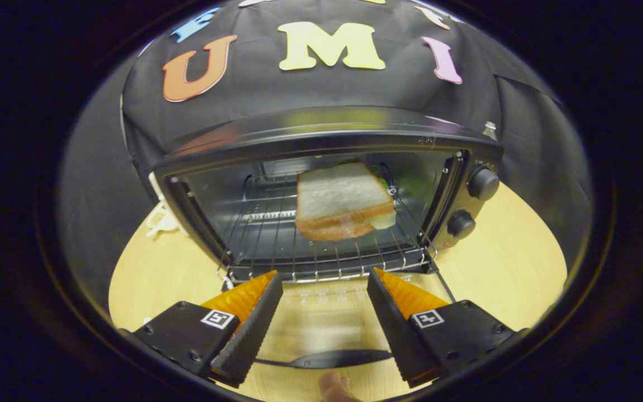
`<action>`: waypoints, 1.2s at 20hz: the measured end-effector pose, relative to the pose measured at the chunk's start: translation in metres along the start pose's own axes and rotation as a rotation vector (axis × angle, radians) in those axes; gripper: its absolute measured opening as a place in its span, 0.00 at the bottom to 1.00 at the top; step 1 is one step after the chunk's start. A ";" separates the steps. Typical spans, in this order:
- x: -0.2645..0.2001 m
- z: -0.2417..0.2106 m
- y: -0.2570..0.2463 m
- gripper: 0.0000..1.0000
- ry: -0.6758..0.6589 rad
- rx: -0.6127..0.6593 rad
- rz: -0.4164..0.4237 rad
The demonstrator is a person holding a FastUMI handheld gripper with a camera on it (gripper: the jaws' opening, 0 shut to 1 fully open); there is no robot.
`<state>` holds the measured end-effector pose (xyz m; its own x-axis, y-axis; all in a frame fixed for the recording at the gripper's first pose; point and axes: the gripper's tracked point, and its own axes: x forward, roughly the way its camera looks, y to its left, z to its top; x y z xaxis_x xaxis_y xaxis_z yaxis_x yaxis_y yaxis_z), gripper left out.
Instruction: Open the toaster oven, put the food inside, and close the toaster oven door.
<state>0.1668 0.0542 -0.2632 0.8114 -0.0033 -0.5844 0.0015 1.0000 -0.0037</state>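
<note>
The tongs (324, 285) are open, holding nothing. The sandwich (344, 201) lies on the rack (277, 245) inside the oven (327, 139), beyond the fingers. The door (321, 321) is down, flat between them, with its handle (338, 358) nearest.

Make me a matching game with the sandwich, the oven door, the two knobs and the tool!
Things:
1. sandwich
2. oven door
3. knobs
4. tool

Places or states:
A. open, nothing between its fingers
B. on the oven's front, right of the opening
C. on the wire rack inside the oven
D. folded down flat, under the fingers

Pairs: 1-C, 2-D, 3-B, 4-A
</note>
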 end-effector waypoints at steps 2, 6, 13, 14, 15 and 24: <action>-0.018 -0.012 -0.001 1.00 0.017 -0.032 -0.006; -0.052 -0.031 0.001 1.00 0.065 0.004 0.000; -0.072 -0.076 0.005 1.00 0.175 -0.062 0.045; -0.073 -0.082 0.002 1.00 0.189 -0.066 0.036; -0.074 -0.085 0.001 1.00 0.197 -0.065 0.035; -0.042 -0.104 -0.016 1.00 0.266 0.046 0.029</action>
<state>0.0723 0.0384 -0.3228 0.6297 0.0305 -0.7763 0.0120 0.9987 0.0489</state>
